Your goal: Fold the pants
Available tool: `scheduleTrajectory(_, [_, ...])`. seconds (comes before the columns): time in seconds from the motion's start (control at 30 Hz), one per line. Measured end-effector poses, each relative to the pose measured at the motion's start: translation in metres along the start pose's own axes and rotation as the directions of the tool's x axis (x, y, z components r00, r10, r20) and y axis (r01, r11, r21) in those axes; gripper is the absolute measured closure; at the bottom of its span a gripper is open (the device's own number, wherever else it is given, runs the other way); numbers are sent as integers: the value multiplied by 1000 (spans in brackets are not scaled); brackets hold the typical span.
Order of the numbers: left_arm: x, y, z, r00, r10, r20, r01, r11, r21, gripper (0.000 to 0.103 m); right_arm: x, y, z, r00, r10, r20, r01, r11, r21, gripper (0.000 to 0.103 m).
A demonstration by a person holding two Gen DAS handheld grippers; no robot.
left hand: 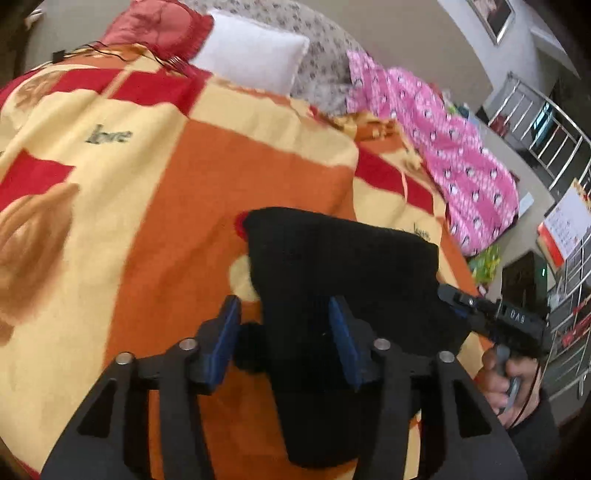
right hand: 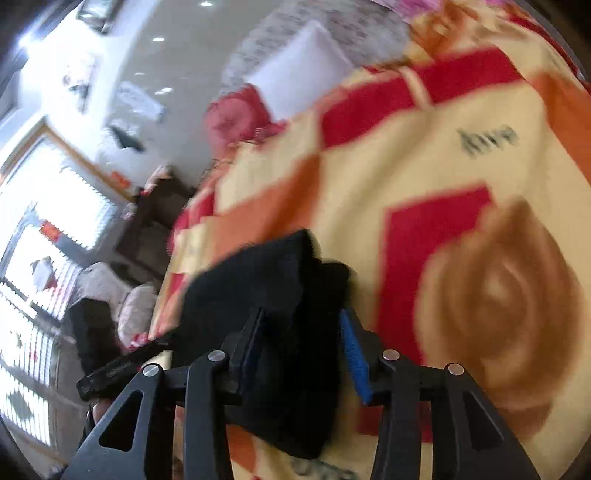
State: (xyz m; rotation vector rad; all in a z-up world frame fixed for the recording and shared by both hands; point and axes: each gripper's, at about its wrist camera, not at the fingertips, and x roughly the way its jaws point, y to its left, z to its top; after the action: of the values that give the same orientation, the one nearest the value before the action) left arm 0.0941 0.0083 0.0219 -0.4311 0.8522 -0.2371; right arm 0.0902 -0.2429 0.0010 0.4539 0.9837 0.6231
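The black pants (left hand: 343,269) lie bunched on an orange, yellow and red blanket (left hand: 229,173). My left gripper (left hand: 286,321) stands with its blue pads wide apart; black cloth lies between them and hangs down past the right pad. My right gripper (left hand: 454,299) shows at the pants' right edge, its tips against the cloth. In the right wrist view the pants (right hand: 266,291) fill the gap between the right gripper's (right hand: 303,339) pads, which stand apart around the thick fold. The blanket (right hand: 424,184) spreads beyond.
A white pillow (left hand: 255,55) and a red cushion (left hand: 159,29) lie at the head of the bed. A pink patterned garment (left hand: 454,147) lies along the bed's right side. A metal railing (left hand: 543,125) and shelves stand to the right. Windows (right hand: 48,221) show at the left.
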Motion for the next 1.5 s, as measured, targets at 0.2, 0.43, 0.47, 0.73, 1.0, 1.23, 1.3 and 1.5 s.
scheduleTrajectory(0.2, [-41, -29, -4, 983, 75, 168, -83, 996, 41, 55, -55, 55, -18, 977, -29, 209, 77, 972, -224, 61])
scheduleTrajectory(0.43, [10, -67, -37, 982, 166, 94, -186, 941, 283, 53, 11, 97, -62, 955, -278, 104, 290, 804, -518, 76])
scheduleTrajectory(0.47, [9, -69, -37, 980, 175, 91, -194, 937, 290, 52, 9, 96, -64, 955, -274, 110, 290, 808, -512, 76])
scheduleTrajectory(0.73, [22, -90, -41, 978, 197, 70, -210, 924, 319, 0, -31, 46, -29, 866, -368, 340, 471, 828, -304, 65])
scheduleTrajectory(1.0, [20, -88, -43, 970, 203, 134, -230, 945, 234, 0, -13, -9, -23, 886, -418, 203, 450, 880, -153, 67])
scheduleTrajectory(1.23, [12, -93, -42, 966, 237, 99, -254, 940, 228, 0, -17, 6, -26, 896, -407, 176, 435, 885, -166, 66])
scheduleTrajectory(1.3, [2, -97, -44, 963, 251, 100, -267, 940, 214, 0, -20, 7, -26, 896, -408, 177, 436, 884, -169, 66])
scheduleTrajectory(1.5, [-21, -107, -53, 959, 260, 110, -278, 936, 216, 0, -20, 11, -26, 898, -406, 171, 434, 882, -185, 60])
